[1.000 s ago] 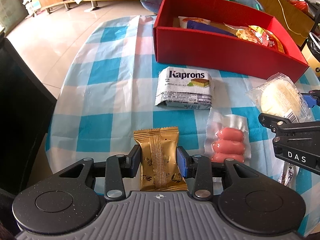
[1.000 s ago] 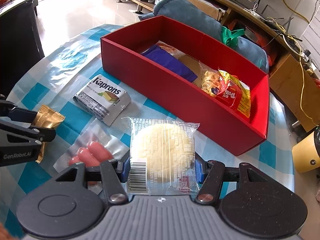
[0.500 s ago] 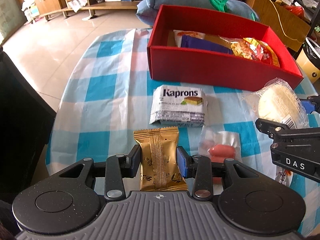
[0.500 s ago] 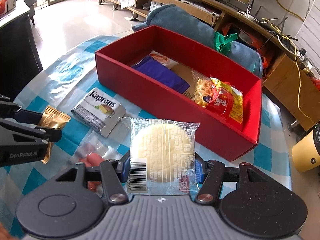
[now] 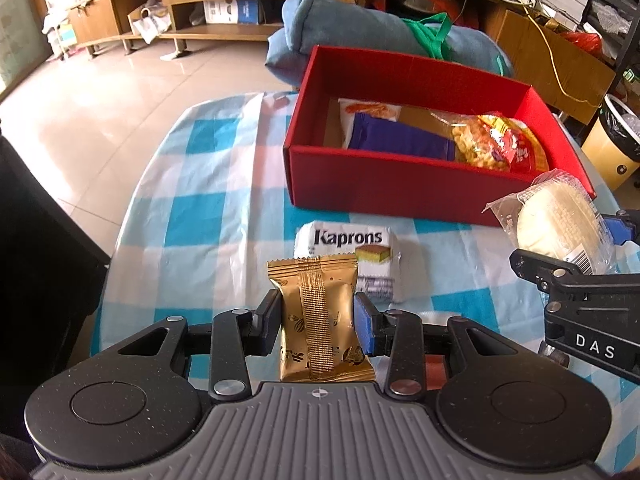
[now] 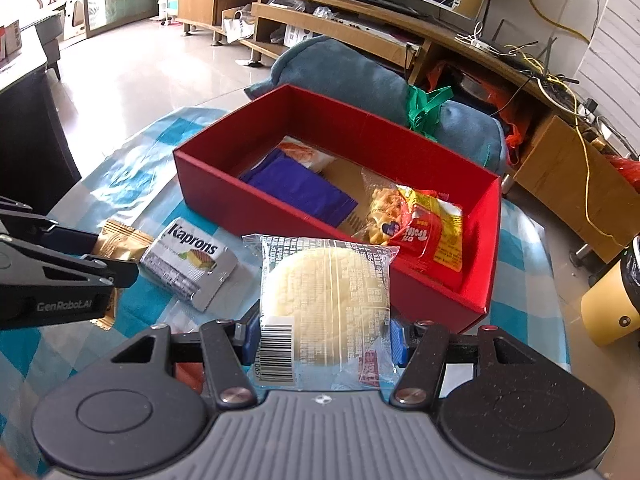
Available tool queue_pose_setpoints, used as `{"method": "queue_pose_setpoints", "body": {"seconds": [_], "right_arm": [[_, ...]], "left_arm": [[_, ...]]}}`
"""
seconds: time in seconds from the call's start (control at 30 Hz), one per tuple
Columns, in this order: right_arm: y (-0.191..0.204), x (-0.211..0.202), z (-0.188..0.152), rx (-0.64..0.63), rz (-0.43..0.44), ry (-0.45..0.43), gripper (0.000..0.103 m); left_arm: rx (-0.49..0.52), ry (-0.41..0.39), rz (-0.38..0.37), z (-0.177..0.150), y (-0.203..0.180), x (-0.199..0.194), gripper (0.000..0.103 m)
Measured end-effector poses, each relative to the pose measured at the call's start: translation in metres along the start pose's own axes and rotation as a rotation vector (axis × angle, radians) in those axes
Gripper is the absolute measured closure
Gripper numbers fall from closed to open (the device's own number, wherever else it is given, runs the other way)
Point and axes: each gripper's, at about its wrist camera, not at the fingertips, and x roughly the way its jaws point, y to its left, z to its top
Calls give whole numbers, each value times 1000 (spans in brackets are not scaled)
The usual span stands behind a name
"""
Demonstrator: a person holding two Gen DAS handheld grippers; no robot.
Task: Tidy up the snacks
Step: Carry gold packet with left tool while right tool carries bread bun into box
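My left gripper (image 5: 316, 316) is shut on a gold snack packet (image 5: 316, 312) and holds it above the table. My right gripper (image 6: 324, 332) is shut on a clear-wrapped round white cake (image 6: 324, 296), also seen in the left wrist view (image 5: 560, 220). The red box (image 5: 400, 184) stands ahead and holds a purple packet (image 6: 304, 192), a white-orange packet (image 5: 370, 110) and a red-yellow chips bag (image 6: 424, 232). A white Kaprons packet (image 5: 352, 248) lies on the checked cloth before the box. A sausage pack (image 5: 434, 364) is mostly hidden under my left gripper.
The round table has a blue-and-white checked cloth (image 5: 192, 208). A blue cushion with a green bag (image 6: 360, 80) lies behind the box. A dark chair (image 5: 36, 240) stands at the left edge. A yellow bin (image 6: 612, 300) is on the floor at right.
Both grippers have risen and tilted up with their packets. The box interior shows more fully, and the sausage pack has slipped under the left gripper's body.
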Motion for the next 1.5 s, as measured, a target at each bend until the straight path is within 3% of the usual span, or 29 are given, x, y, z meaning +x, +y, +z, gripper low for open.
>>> {"method": "queue_pose_setpoints", "body": {"seconds": [0.73, 1.5], "right_arm": [[-39, -9, 30, 107, -21, -80, 50], [-72, 41, 62, 167, -51, -50, 50]], "left_arm": [[13, -96, -39, 56, -14, -4, 56], [46, -114, -26, 118, -41, 34, 56]]}}
